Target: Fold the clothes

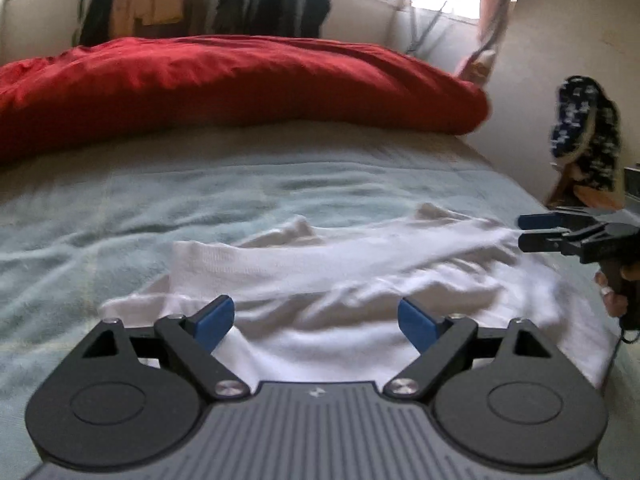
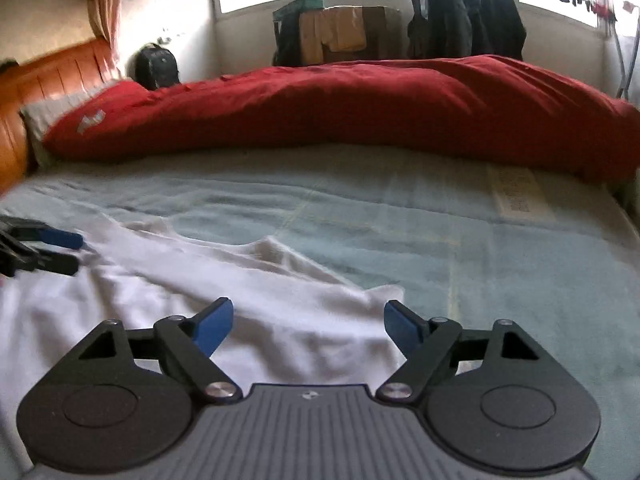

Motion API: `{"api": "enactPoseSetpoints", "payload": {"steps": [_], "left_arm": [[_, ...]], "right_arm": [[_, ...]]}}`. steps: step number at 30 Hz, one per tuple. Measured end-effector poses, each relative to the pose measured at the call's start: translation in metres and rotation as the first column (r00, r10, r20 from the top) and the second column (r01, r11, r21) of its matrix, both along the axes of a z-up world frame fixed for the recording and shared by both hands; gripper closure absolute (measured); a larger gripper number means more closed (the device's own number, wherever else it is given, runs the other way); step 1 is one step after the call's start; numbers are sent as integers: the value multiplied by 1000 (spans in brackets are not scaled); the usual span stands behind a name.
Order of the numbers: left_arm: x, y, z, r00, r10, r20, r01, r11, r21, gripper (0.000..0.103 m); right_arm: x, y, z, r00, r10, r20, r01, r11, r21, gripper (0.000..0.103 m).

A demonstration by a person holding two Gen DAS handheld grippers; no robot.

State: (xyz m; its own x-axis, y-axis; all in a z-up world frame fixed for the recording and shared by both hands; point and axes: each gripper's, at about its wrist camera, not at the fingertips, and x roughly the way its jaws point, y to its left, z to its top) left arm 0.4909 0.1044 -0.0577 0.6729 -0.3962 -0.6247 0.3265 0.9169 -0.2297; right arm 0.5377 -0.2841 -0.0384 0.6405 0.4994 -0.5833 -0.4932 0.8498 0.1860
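Note:
A white garment point(image 1: 340, 264) lies rumpled and partly folded on the pale green bedsheet point(image 1: 120, 200). My left gripper point(image 1: 316, 322) hovers over its near edge, open, with nothing between the blue pads. A hand holds my right gripper point(image 1: 522, 232) at the garment's right end. In the right wrist view the white garment point(image 2: 200, 280) spreads left of centre, one corner lying just inside the right fingertip. My right gripper point(image 2: 308, 322) stands open and empty above it. The left gripper point(image 2: 78, 251) shows at the left edge, over the garment's far side.
A bulky red duvet point(image 2: 360, 108) lies across the far side of the bed. An orange headboard point(image 2: 40, 80) and a dark backpack point(image 2: 156, 66) are at the left. Dark coats point(image 2: 464, 20) and boxes point(image 2: 344, 28) stand by the window. A patterned garment point(image 1: 584, 128) drapes over something beside the bed.

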Motion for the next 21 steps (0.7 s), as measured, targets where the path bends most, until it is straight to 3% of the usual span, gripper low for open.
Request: {"api": "enactPoseSetpoints", "payload": {"steps": [5,9,13,17,19,21], "left_arm": [[-40,3,-9,1000,-27,-5,28,999,47,13],[-73,7,-18,999,-40,-7,41,994,97,13],[-96,9,-2,999,-50,-16,52,993,105,13],[-104,11,15,998,-57,20,56,998,36,13],[-105,10,12,998,-55,-4,55,998,-5,13],[-109,9,0,998,-34,-50,34,999,7,13]], "right_arm": [[-29,4,-4,995,81,-65,-81,997,-1,13],[-63,-13,-22,996,52,-68,-57,996,-66,13],[-94,-23,-17,998,-2,-70,-10,987,-161,8],[-117,-20,10,1000,25,-3,-25,999,-42,8],[-126,-13,21,998,51,25,-52,998,34,7],[-130,0,16,996,87,4,-87,994,60,6]]}}
